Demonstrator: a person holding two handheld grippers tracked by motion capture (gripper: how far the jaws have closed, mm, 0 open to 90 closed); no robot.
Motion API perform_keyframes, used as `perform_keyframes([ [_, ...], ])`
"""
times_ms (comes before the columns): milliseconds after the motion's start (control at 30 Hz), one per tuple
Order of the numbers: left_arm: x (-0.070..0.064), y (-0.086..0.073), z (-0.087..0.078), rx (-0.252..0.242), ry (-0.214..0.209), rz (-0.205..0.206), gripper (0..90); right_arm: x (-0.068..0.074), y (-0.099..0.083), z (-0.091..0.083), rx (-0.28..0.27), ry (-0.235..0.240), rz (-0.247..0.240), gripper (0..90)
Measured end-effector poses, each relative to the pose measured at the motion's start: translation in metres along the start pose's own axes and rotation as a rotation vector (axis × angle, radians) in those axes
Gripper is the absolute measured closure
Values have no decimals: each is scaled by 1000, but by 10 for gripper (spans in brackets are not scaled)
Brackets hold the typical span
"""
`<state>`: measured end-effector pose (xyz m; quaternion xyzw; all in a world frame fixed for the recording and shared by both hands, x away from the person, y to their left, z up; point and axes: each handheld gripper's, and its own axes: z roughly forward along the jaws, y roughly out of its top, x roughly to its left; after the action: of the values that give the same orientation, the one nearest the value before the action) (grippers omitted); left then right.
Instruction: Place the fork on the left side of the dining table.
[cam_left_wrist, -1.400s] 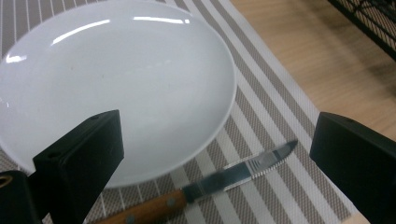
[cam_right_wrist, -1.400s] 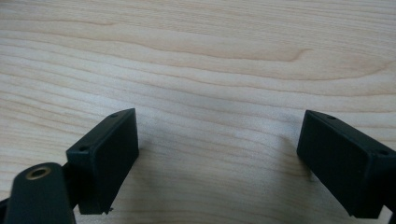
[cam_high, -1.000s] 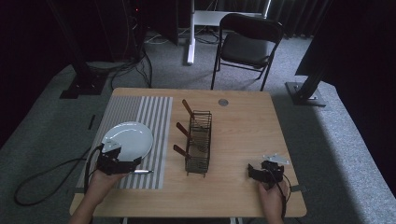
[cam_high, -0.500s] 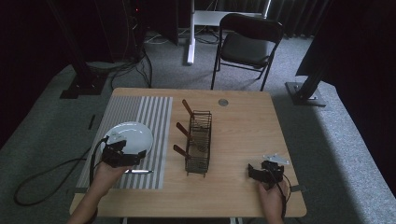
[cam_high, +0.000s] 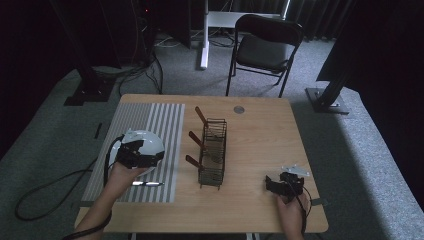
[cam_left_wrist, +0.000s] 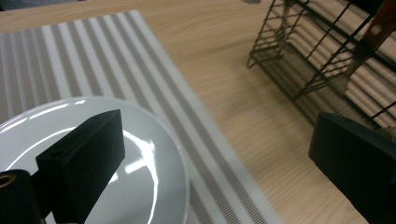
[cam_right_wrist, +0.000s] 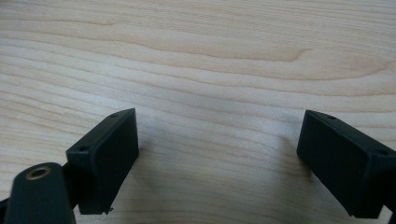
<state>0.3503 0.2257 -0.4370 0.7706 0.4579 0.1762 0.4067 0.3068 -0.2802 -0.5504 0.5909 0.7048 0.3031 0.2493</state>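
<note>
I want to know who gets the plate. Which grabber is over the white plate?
The left gripper, at the left of the high view. It hangs open over the white plate on the striped mat. The right gripper has just bare wooden table under it.

Wooden table bears striped mat, wire rack.

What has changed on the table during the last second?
The left gripper moved away from the person, up over the white plate, its jaws open and holding nothing. The right gripper, the wire rack and the pen stayed in place.
</note>
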Motion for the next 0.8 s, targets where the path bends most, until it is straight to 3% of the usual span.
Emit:
perform_keyframes([
  [800,-6,54,26,-26,-46,31,36,0,0,0,0,0,0,123],
])
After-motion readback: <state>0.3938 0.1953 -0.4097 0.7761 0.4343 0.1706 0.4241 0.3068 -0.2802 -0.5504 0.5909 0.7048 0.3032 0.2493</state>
